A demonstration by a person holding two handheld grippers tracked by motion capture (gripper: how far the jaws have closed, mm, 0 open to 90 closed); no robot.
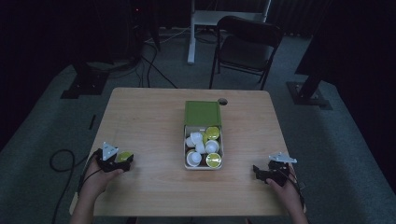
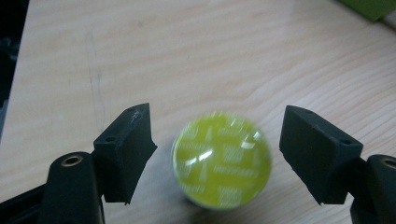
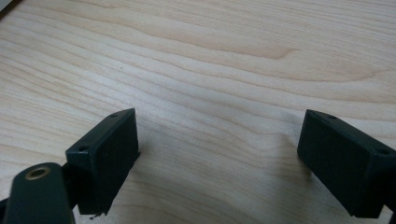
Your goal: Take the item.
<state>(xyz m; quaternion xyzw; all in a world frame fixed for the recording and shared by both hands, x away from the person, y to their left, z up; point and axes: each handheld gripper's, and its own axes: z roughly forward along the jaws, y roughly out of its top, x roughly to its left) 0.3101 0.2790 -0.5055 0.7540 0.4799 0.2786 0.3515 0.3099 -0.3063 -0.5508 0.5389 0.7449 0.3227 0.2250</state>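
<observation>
At the table's [image 1: 140,116] left edge, the left gripper [image 1: 122,158] sits with jaws apart around a yellow-green foil-topped coffee capsule [image 2: 221,159]; gaps show on both sides, and the capsule is blurred, its body hidden under the lid. At the centre stands a green box [image 1: 202,113], its tray crowded with white and yellow-green capsules [image 1: 203,146] too small and dim to count surely. At the right, the right gripper [image 1: 258,171] rests with jaws spread over bare wood.

right tool [image 3: 219,158] | jaws wide apart | over bare wooden table [image 3: 233,56]
</observation>
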